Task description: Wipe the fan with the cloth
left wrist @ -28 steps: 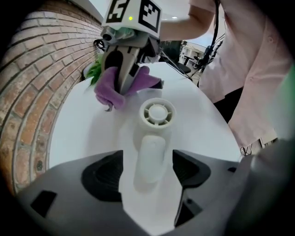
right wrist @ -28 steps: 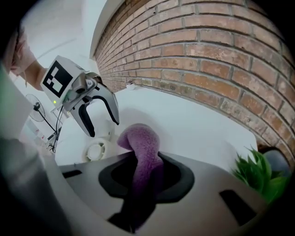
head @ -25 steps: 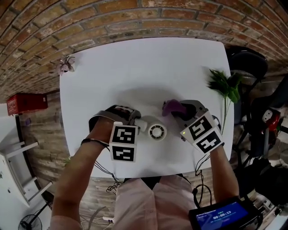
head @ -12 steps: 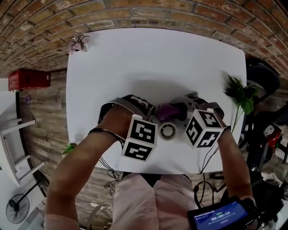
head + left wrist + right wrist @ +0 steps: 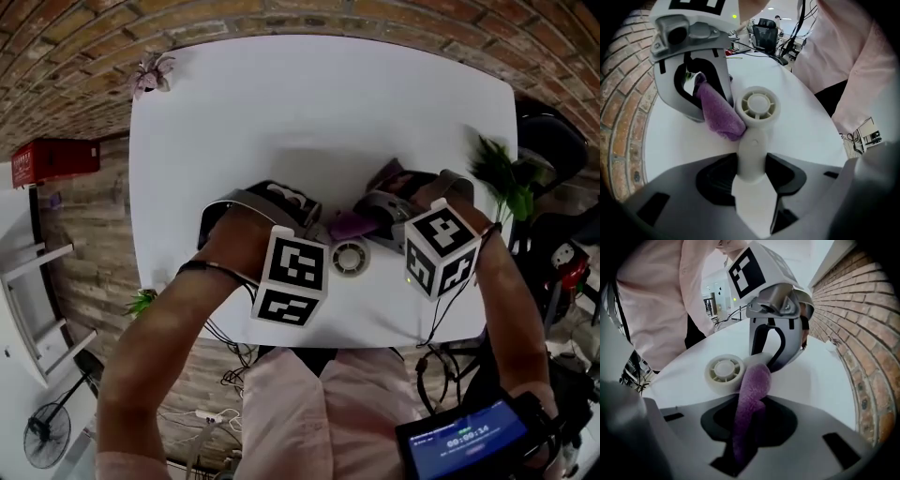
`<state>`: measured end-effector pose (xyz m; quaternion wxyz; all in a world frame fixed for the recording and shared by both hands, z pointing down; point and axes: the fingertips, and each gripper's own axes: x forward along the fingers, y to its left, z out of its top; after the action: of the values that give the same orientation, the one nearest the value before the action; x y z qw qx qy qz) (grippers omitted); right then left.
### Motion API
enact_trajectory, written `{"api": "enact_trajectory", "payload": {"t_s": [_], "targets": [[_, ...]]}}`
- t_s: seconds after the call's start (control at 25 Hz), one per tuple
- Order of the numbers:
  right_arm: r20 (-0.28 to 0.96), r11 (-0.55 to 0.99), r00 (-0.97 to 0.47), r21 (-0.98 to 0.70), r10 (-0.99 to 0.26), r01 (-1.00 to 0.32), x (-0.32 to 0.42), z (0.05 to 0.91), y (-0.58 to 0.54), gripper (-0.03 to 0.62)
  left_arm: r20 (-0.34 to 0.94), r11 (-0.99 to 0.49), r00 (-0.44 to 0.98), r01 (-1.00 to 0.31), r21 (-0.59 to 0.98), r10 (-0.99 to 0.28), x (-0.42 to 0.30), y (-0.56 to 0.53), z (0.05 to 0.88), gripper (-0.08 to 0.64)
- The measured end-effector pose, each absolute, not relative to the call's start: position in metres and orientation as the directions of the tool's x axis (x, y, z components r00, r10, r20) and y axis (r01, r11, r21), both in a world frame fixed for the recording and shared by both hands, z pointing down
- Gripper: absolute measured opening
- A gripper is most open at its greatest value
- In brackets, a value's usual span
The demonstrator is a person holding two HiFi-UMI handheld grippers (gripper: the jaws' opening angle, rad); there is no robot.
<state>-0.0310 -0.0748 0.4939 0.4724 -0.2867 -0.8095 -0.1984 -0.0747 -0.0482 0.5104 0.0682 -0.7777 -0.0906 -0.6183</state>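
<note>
A small white handheld fan [image 5: 758,104] lies on the white table [image 5: 281,122], its round grille facing up. My left gripper [image 5: 751,171] is shut on the fan's handle [image 5: 752,150], just below the round head. My right gripper [image 5: 747,427] is shut on a purple cloth [image 5: 752,385]. The cloth's free end droops forward and rests against the rim of the fan's head [image 5: 724,371]. In the head view the fan [image 5: 350,256] sits between the two marker cubes, with the cloth [image 5: 349,225] just behind it.
A green plant sprig [image 5: 497,178] lies at the table's right edge. A small pink flower [image 5: 150,73] stands at the far left corner. A dark chair [image 5: 553,131] is beside the table on the right, and a red box [image 5: 52,159] sits on the floor at left.
My right gripper has rolled over and come in toward the fan, bringing the cloth from behind it onto the fan head's rim. My left gripper has stayed on the handle.
</note>
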Motion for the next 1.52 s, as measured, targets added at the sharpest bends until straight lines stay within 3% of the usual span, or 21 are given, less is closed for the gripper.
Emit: {"api": "enact_trajectory", "payload": {"t_s": [0.48,0.96,1.28,1.36,1.44,1.52], "targets": [[0.902,0.863,-0.381,0.018,0.203,0.504,0.013,0.496,-0.068,0.075,0.975,-0.989,0.221,0.148,-0.011,0.022,-0.079,-0.051,0.512,0.198],[0.894,0.991,-0.446,0.018,0.044,0.133,0.033,0.497,-0.027,0.075,0.985,-0.996,0.16,0.045,-0.073,-0.065,-0.085,-0.057,0.513,0.198],[0.859,1.0,-0.512,0.005,-0.018,-0.026,0.007,0.498,0.019,0.078,0.978,-0.973,0.159,-0.21,-0.101,-0.136,-0.093,-0.062,0.515,0.198],[0.843,0.996,-0.536,-0.007,-0.043,-0.091,0.008,0.489,0.029,0.078,0.978,-0.964,0.188,-0.262,-0.04,-0.092,-0.096,-0.051,0.517,0.218],[0.835,0.988,-0.545,-0.018,-0.07,-0.155,0.017,0.479,0.04,0.08,0.974,-0.949,0.227,-0.308,0.072,0.0,-0.101,-0.032,0.519,0.299],[0.837,0.977,-0.539,-0.024,-0.098,-0.214,0.03,0.473,0.05,0.08,0.962,-0.935,0.264,-0.321,0.152,0.066,-0.099,-0.013,0.517,0.329]]}}
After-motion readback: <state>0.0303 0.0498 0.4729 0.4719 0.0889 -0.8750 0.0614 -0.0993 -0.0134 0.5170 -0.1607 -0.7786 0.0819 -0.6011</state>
